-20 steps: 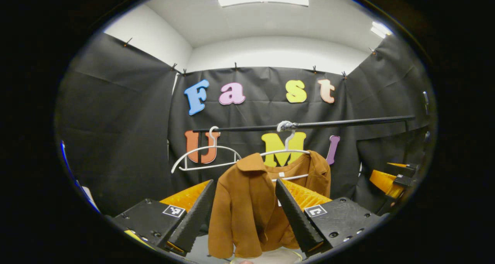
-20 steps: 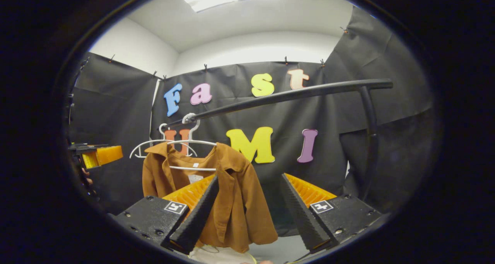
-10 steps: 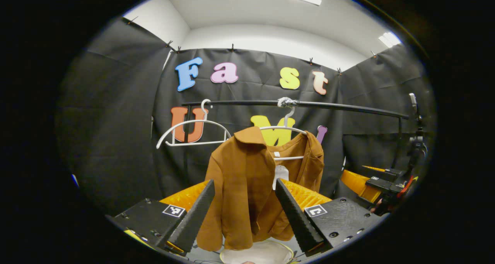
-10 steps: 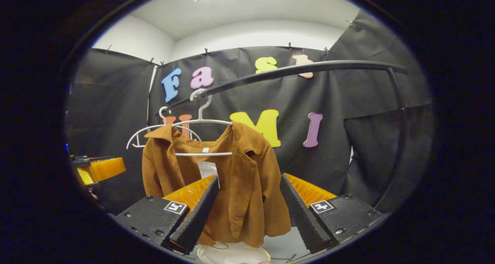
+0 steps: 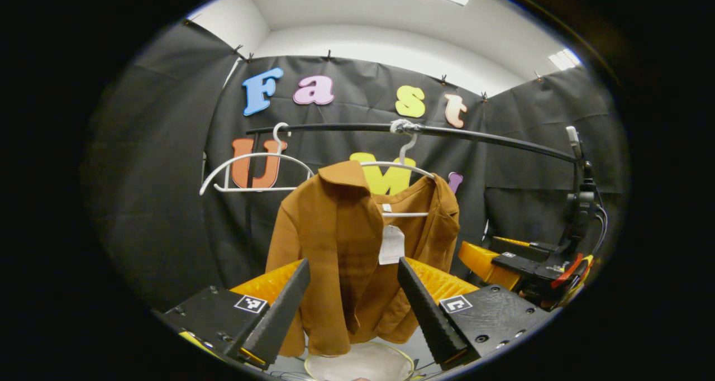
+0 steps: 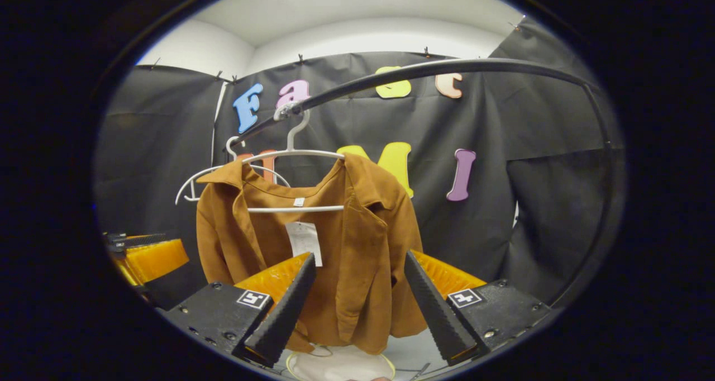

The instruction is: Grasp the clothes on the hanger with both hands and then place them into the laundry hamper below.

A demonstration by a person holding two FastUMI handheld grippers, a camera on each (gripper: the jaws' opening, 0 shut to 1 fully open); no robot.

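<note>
A brown jacket point(image 5: 341, 247) point(image 6: 357, 247) with a white tag hangs on a white hanger point(image 5: 399, 166) point(image 6: 296, 155) from a black rail point(image 5: 475, 138) point(image 6: 447, 68). My left gripper point(image 5: 353, 308) is open, short of the jacket's left front panel, which shows between its fingers. My right gripper point(image 6: 357, 308) is open too, short of the jacket's right front panel. Below the hem lies the white round mouth of the hamper point(image 5: 360, 364) point(image 6: 335, 364). The right gripper also appears at the right edge of the left gripper view point(image 5: 519, 261), and the left gripper's orange finger point(image 6: 151, 255) at the left of the right gripper view.
An empty white hanger point(image 5: 254, 171) point(image 6: 204, 177) hangs on the same rail to the left of the jacket. The rail's black upright point(image 6: 603, 202) bends down at the right. Black cloth walls close the booth behind and at both sides.
Both grippers have come closer to the jacket, which looks larger and sits higher in each view. The hamper's mouth shows more below the hem. Both grippers stay open.
</note>
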